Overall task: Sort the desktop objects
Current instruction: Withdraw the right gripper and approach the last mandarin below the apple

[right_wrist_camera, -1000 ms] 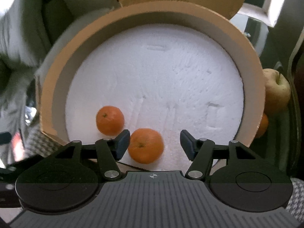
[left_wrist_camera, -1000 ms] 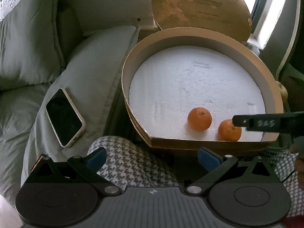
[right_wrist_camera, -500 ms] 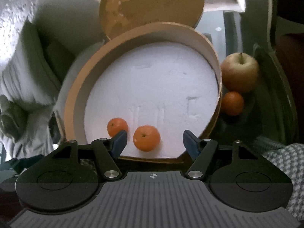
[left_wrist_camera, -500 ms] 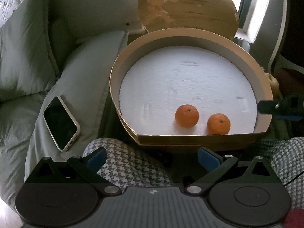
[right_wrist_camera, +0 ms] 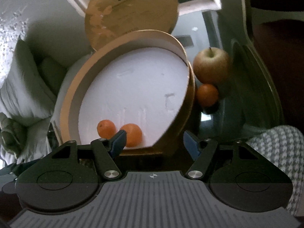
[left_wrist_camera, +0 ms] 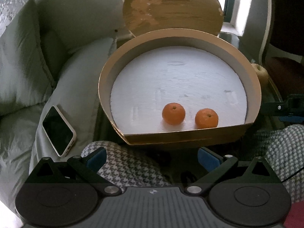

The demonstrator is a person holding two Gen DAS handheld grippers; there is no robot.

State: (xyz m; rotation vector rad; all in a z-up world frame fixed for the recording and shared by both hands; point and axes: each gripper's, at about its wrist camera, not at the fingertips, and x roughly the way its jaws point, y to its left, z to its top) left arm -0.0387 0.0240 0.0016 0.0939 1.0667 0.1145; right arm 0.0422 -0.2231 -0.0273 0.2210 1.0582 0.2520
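Both our claws, left (left_wrist_camera: 151, 156) and right (right_wrist_camera: 153, 142), are open and empty; the round, smooth tangerine (right_wrist_camera: 207, 95) beside the box's (right_wrist_camera: 191, 95) right edge needs a gentle squeeze around its middle.

We get daylight from a window (left_wrist_camera: 232, 1) at top, blown out to white w/ no detail. The white foam floor of the box (left_wrist_camera: 178, 87) is the brightest lit surface; the tangerines (left_wrist_camera: 173, 113) cast short soft shadows on it. Foreground is dim, gripper bodies nearly black. Fisheye bends the edges; corners vignette dark. Right wrist view is softer: pillows (right_wrist_camera: 28, 87) at left smear w/ motion blur, the apple (right_wrist_camera: 210, 64) looks slightly fuzzy.
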